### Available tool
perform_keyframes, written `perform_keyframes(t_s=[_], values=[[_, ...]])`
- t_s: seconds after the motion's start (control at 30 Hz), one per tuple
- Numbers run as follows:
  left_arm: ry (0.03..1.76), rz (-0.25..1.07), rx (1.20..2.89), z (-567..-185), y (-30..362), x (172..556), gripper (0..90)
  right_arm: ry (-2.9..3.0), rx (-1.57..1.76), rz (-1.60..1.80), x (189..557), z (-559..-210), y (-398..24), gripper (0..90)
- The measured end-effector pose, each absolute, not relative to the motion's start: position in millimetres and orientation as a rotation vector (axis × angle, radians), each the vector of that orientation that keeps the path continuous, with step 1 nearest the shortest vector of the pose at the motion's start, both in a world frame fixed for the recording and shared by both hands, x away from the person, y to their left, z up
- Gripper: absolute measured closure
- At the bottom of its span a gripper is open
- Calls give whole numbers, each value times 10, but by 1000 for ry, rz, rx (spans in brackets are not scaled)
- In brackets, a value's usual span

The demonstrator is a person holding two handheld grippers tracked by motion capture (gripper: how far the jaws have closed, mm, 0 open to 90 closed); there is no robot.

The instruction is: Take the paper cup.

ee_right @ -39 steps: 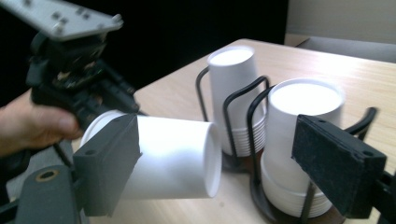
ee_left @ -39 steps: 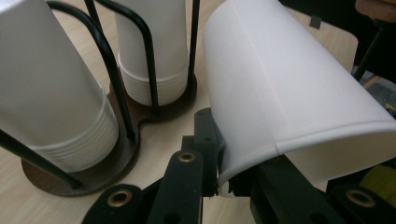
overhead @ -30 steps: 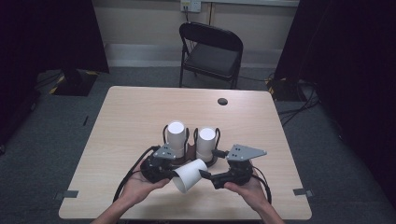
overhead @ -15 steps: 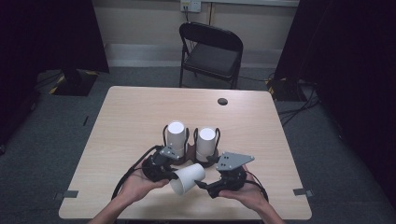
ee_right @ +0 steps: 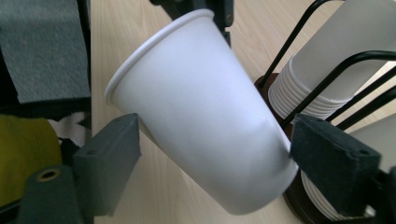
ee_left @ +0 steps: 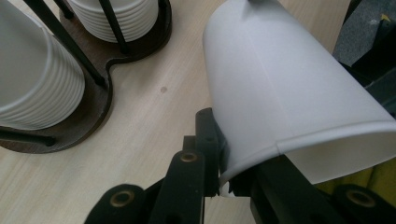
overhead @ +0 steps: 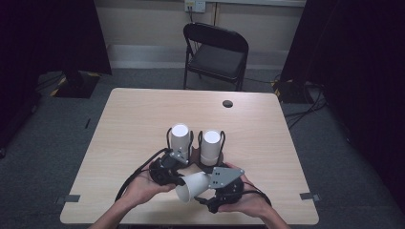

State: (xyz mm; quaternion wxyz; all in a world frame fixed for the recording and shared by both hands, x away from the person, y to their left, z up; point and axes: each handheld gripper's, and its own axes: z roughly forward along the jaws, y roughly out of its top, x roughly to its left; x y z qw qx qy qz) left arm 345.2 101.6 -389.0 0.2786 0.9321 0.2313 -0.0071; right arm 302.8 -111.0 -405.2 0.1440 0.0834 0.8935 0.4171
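Left tool (overhead: 175, 177) is clamped on the rim of a white paper cup (overhead: 193, 186), holding it tilted above the tabletop (overhead: 133, 119) near the front edge. Right tool (overhead: 210, 191) has just been opening; its pads sit either side of the cup body, the right one about touching, no squeeze. Just behind, toward the tabletop's middle, a dark wooden holder (ee_left: 100, 100) carries two stacks of cups (overhead: 180, 137).
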Motion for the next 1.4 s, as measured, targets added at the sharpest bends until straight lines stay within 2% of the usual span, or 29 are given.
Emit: perform_keyframes(t_s=[0.4, 0.63, 1.07, 1.2, 1.4], values=[[619, -75, 2464, -3849, 961, 3429, 868, 2610, 145, 1116, 2970, -4127, -960, 115], [612, -94, 2454, -3824, 975, 3429, 871, 2562, 109, 1081, 2908, -4134, -875, 144], [673, -96, 2425, -3849, 969, 3430, 869, 2499, 115, 1083, 2853, -4143, -740, 135], [676, -101, 2432, -3876, 938, 3442, 886, 2475, 110, 1138, 2825, -4124, -730, 185], [697, -69, 2429, -3852, 937, 3417, 887, 2456, 96, 1120, 2794, -4094, -707, 184]])
